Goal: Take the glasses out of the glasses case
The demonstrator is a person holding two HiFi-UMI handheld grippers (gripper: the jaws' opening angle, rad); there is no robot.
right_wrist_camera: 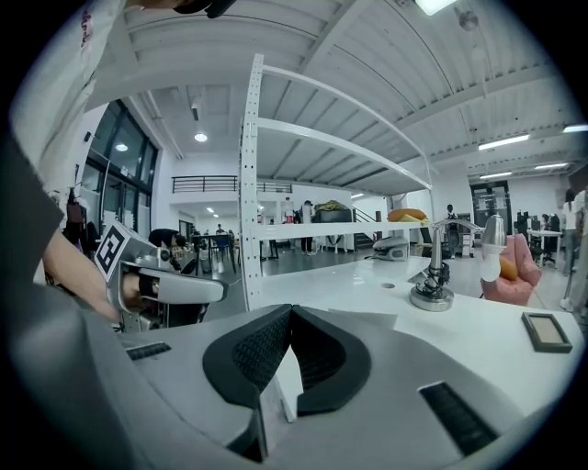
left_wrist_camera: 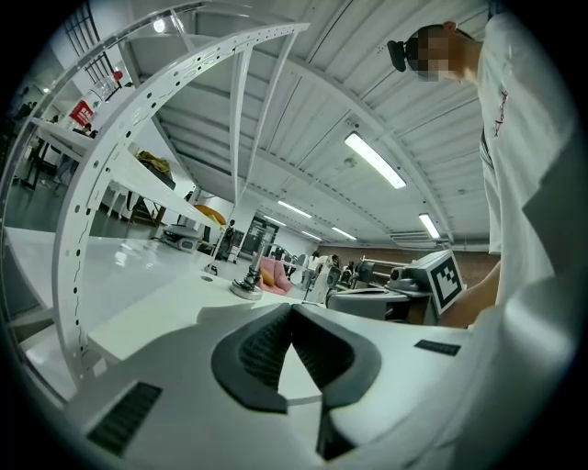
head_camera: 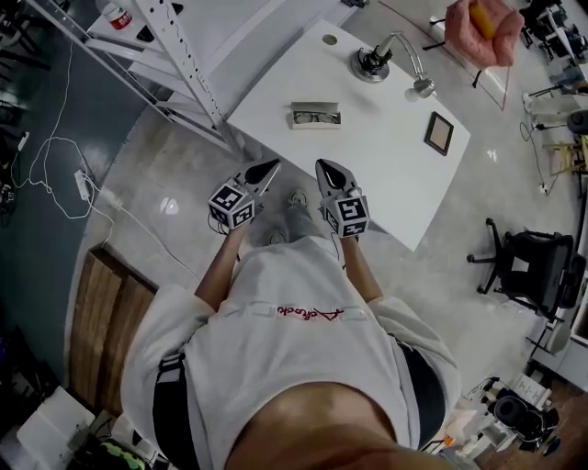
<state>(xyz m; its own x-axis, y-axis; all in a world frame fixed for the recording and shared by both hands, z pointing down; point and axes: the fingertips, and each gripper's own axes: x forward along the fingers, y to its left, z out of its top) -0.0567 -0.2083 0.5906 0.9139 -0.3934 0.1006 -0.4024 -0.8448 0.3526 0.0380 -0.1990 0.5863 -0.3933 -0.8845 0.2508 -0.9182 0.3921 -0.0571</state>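
The glasses case (head_camera: 316, 117) lies open near the table's front edge, with dark-framed glasses (head_camera: 318, 117) inside it. Both grippers hover side by side before that edge, short of the case. My left gripper (head_camera: 269, 166) points up and to the right toward the case, and its jaws are shut with nothing between them. My right gripper (head_camera: 323, 166) is also shut and empty, just right of it. In the left gripper view the closed jaws (left_wrist_camera: 292, 307) meet at their tips; the right gripper view shows the same of its own jaws (right_wrist_camera: 290, 309). Neither gripper view shows the case clearly.
On the white table (head_camera: 395, 174) stand a gooseneck desk lamp (head_camera: 372, 62) and a small dark framed panel (head_camera: 439, 133). A white shelf rack (head_camera: 184, 64) stands to the left, an office chair (head_camera: 537, 266) to the right. Another person's hand (head_camera: 482, 27) shows at the top right.
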